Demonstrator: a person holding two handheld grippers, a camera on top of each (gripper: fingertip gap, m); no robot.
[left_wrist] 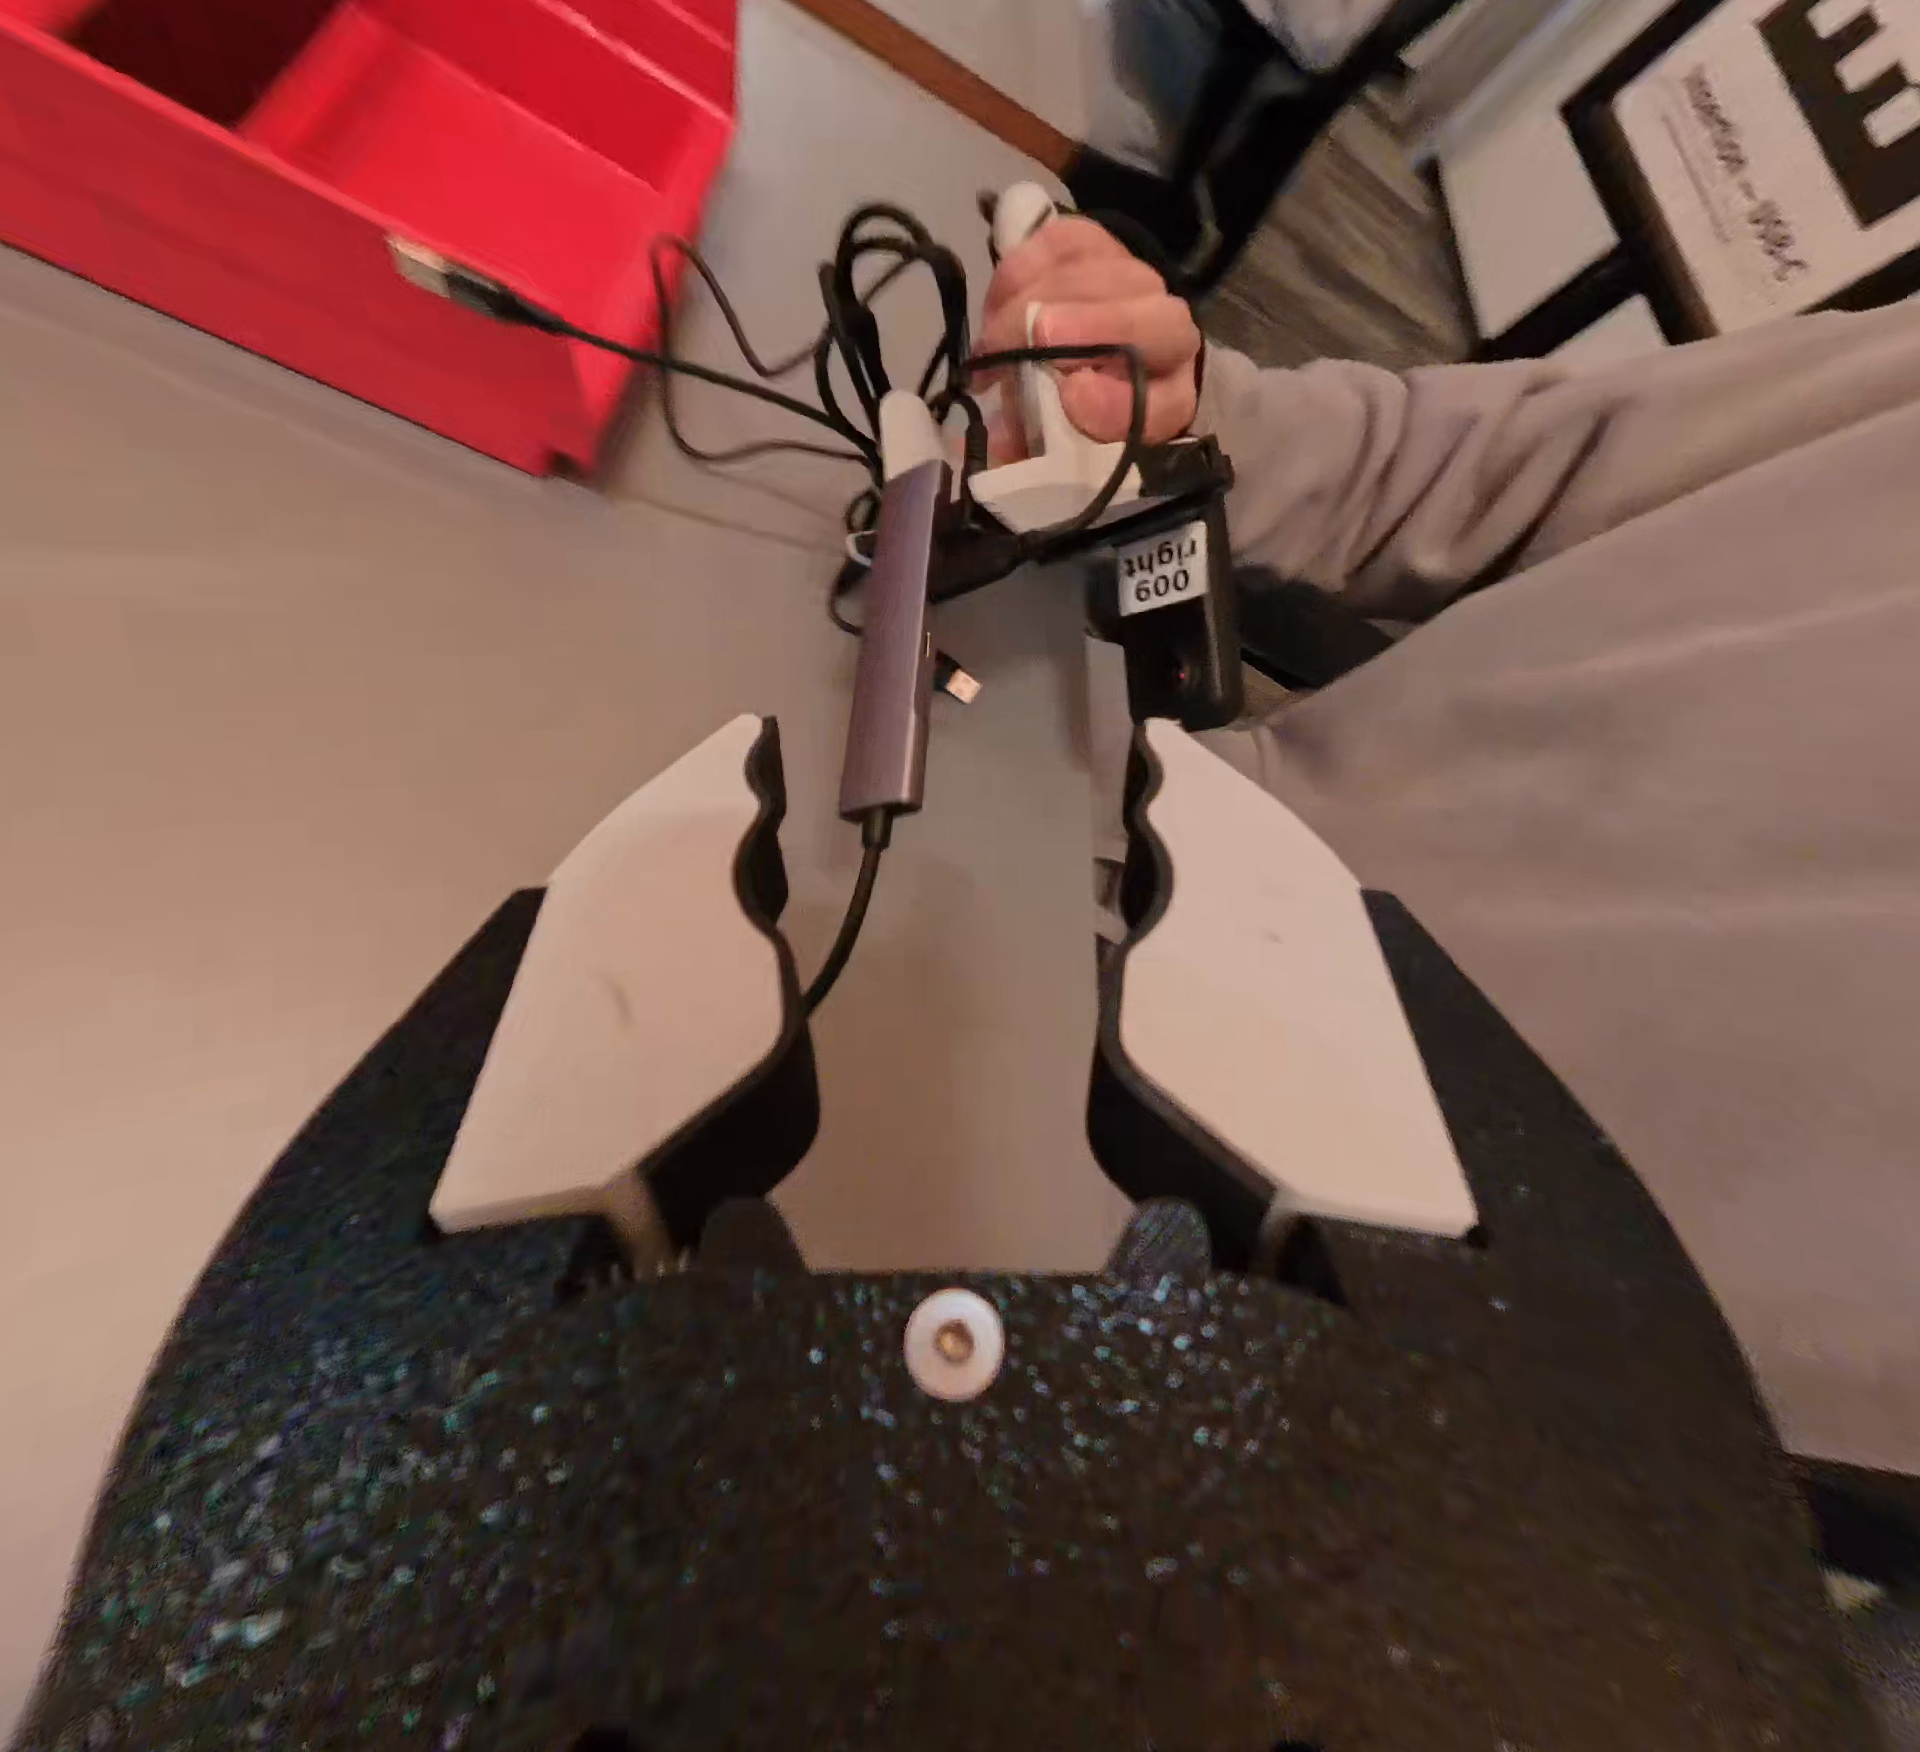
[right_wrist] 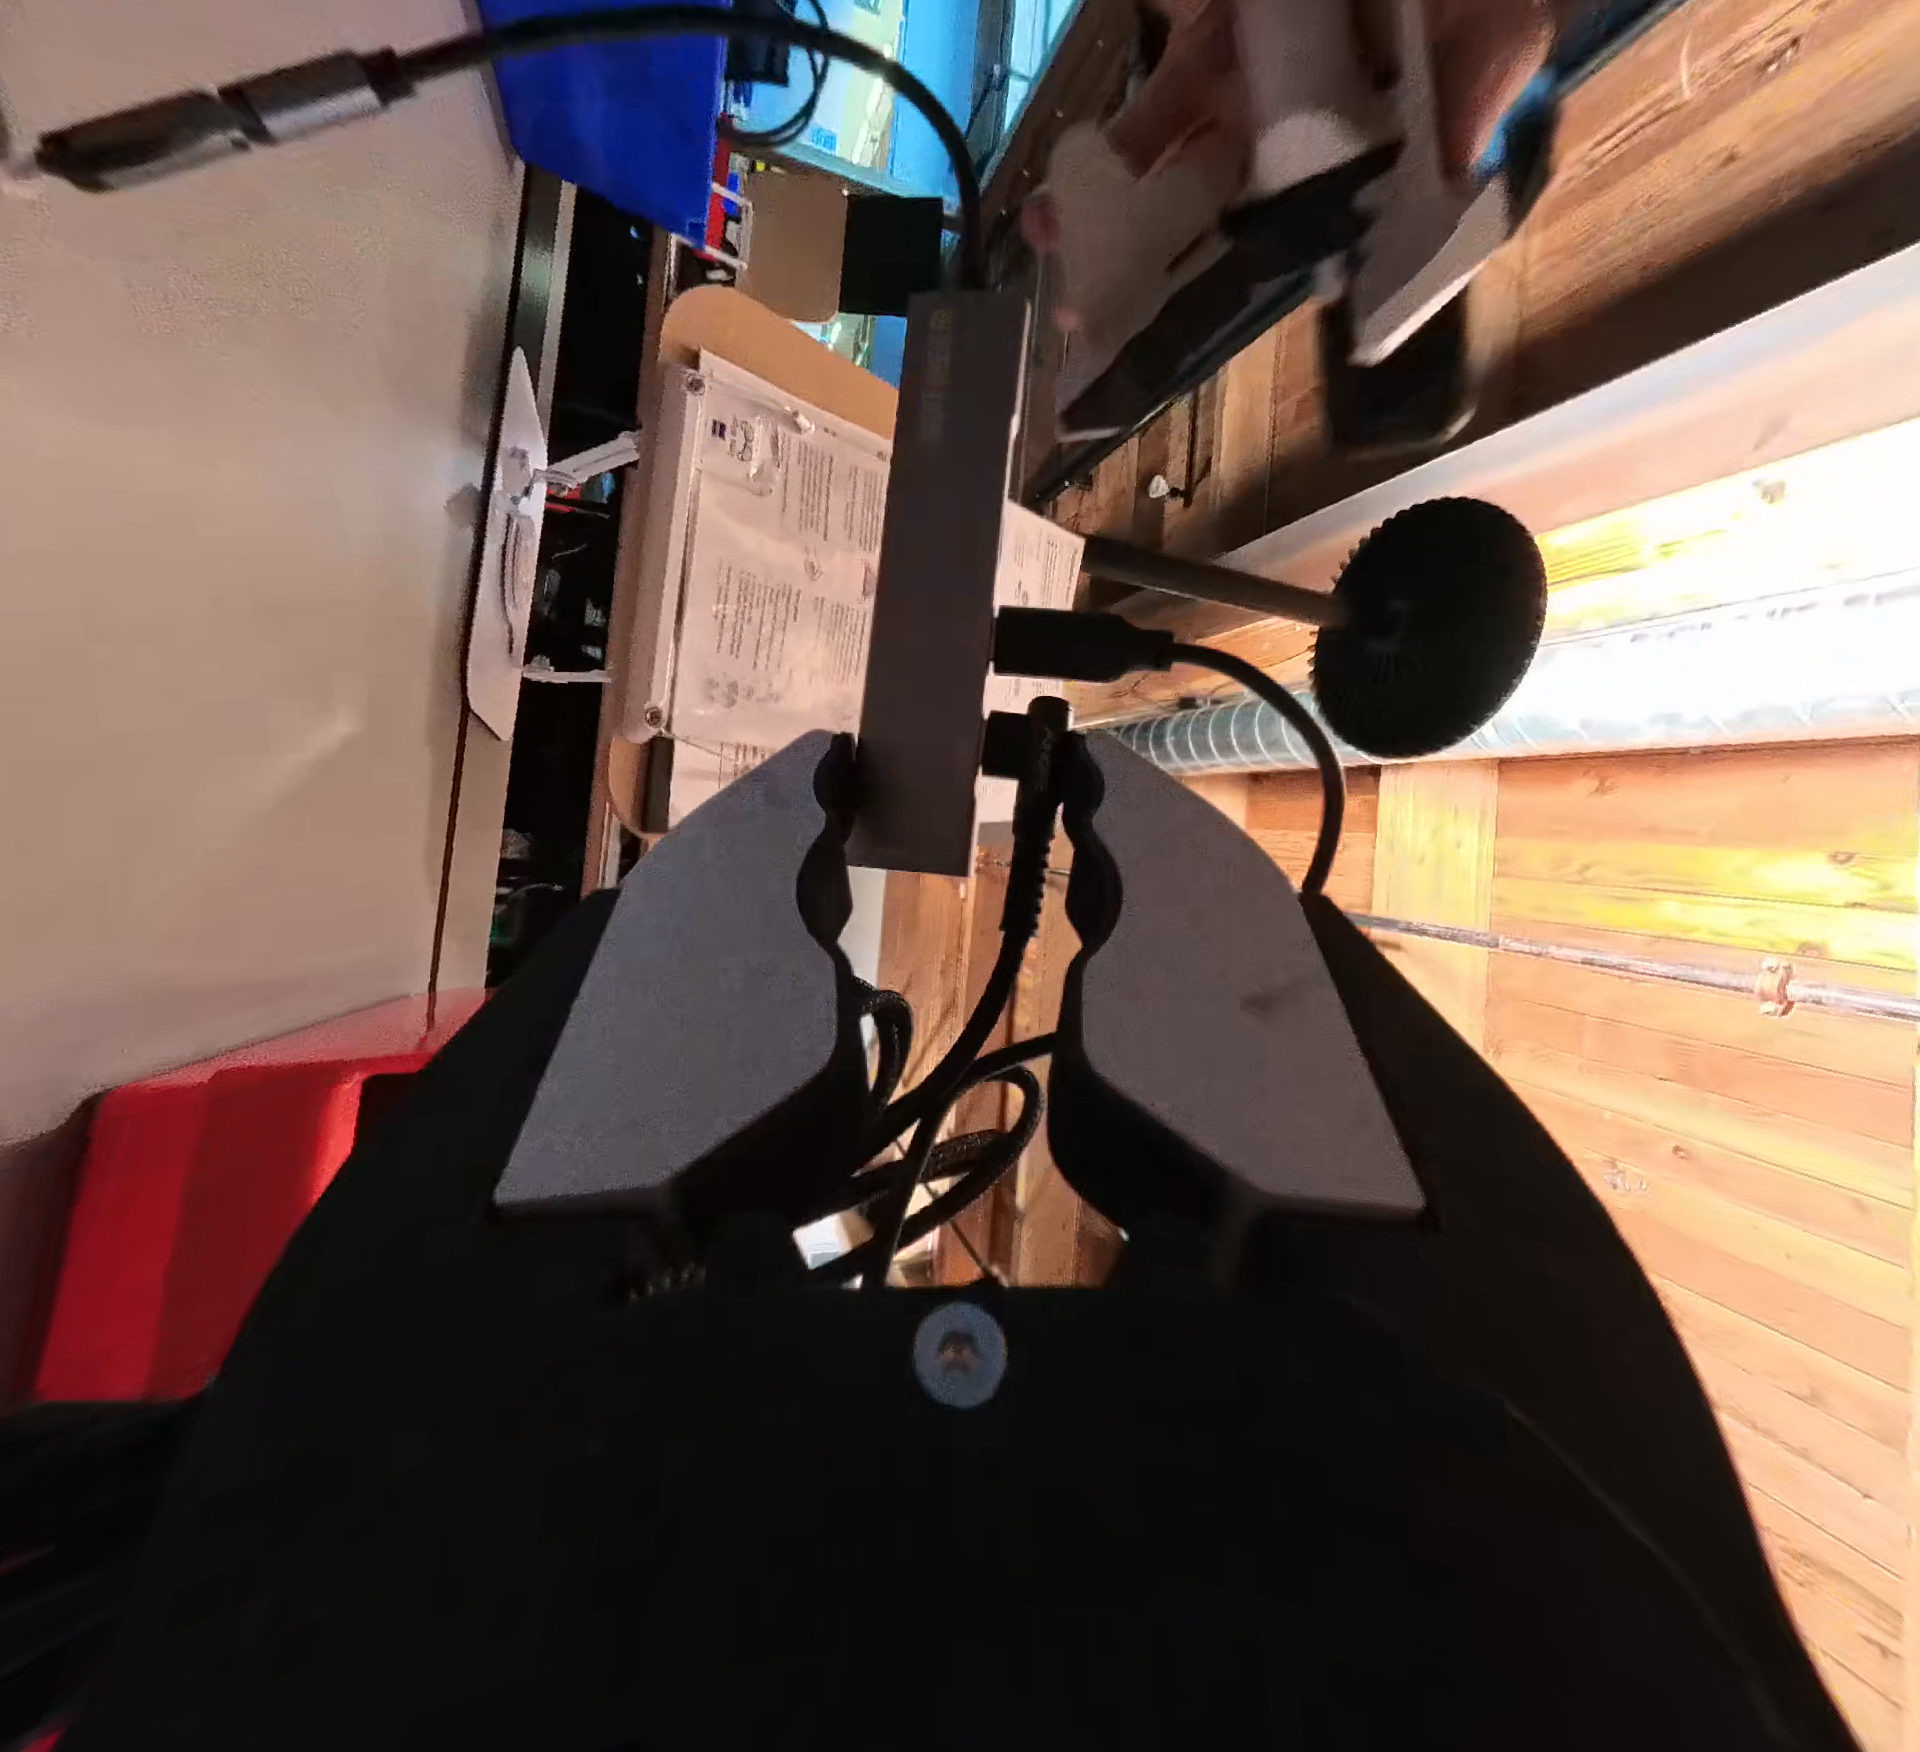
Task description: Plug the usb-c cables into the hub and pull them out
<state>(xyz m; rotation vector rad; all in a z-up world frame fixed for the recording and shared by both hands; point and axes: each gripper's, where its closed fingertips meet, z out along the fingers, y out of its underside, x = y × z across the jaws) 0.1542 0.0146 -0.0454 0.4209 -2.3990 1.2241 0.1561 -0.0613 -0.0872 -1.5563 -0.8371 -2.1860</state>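
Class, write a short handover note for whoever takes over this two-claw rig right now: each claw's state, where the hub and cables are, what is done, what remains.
Right claw: shut on the hub, lifted off the table.
Left claw: open, empty, just short of the hub's tail end.
Two black plugs sit in the hub's side: straight plug farther out, angled plug at the fingertips. Loose cable end hangs free beside the hub; another connector lies by the red box.
Done: two plugged. Left: any remaining cables in, then all pulled out.

The hub (left_wrist: 888,653) is seen from above in the left wrist view, and at close range, rolled sideways, in the right wrist view (right_wrist: 935,590).
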